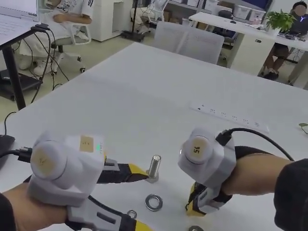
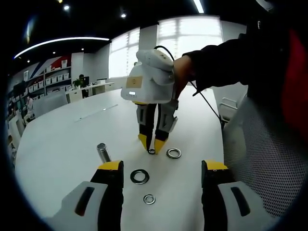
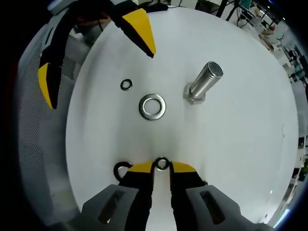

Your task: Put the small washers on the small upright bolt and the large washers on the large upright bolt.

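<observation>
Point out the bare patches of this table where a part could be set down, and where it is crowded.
Bare: the stretch of table beyond the bolt, up to the power strip. Crowded: the near edge, where a large washer and a loose small washer lie between the open left tool and the right tool with its pinched washer.

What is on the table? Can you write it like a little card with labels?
Table: white table
Bolt: one upright bolt
Big washer: large washer lying flat beside the bolt
Little washer: loose small washer lying flat
Left claw: open, holding nothing
Right claw: shut on a tiny washer at the tabletop
</observation>
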Motion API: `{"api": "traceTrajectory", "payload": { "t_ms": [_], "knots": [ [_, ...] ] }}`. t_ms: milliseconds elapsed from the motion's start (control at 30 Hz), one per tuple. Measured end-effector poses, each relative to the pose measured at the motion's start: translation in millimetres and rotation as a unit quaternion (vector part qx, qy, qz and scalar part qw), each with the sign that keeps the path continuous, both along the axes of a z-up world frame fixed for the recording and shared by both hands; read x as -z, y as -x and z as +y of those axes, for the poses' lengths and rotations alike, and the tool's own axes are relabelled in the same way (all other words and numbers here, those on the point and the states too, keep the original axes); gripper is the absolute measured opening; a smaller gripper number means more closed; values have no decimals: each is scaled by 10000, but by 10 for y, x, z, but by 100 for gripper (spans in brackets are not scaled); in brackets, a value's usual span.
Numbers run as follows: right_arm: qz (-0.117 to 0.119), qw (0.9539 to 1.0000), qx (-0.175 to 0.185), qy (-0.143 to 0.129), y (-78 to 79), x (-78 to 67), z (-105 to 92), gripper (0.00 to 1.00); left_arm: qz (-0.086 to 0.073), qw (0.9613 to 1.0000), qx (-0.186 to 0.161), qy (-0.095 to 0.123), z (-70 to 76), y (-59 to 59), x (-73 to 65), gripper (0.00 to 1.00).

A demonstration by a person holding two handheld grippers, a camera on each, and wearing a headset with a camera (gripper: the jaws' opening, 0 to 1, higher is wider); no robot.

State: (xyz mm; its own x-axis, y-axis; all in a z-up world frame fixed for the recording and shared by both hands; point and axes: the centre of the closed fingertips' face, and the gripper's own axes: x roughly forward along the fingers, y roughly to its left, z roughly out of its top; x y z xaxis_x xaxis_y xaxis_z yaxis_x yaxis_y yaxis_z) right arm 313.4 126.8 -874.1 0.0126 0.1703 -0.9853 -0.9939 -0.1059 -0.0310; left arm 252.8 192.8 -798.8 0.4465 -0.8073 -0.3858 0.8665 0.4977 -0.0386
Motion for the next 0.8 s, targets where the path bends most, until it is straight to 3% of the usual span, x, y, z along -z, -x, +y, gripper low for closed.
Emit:
{"api": "traceTrajectory", "payload": {
  "t_ms": [800],
  "knots": [
    [-34,9993,369,-68,45,-80,-373,14,31,10000,51,-61,-19,10,21,64]
  ]
}}
